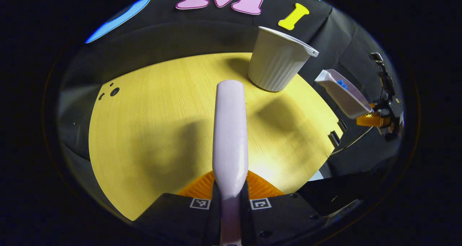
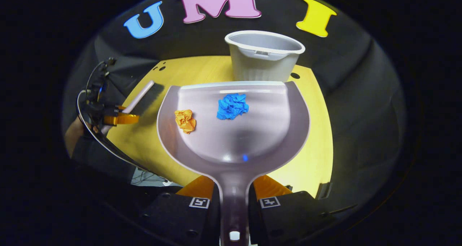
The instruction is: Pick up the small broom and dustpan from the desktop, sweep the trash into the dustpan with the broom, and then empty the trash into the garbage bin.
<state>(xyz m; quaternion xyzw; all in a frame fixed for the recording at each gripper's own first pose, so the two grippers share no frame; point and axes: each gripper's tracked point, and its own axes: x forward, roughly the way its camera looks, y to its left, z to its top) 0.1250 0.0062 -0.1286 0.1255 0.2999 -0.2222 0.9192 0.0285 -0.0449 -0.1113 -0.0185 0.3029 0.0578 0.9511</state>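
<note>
bin (image 2: 264, 56) upright at desk's (image 1: 151, 130) far edge, only obstacle | dustpan (image 2: 234, 123) held just before it | left desk open

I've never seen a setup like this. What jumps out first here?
Two crumpled paper balls, one blue and one orange, lie in a pale dustpan that the right gripper holds by its handle. Just beyond stands a white ribbed bin on the yellow desktop. The left gripper grips the broom.

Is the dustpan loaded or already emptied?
Loaded. The dustpan holds a blue paper wad and an orange paper wad, short of the bin.
</note>
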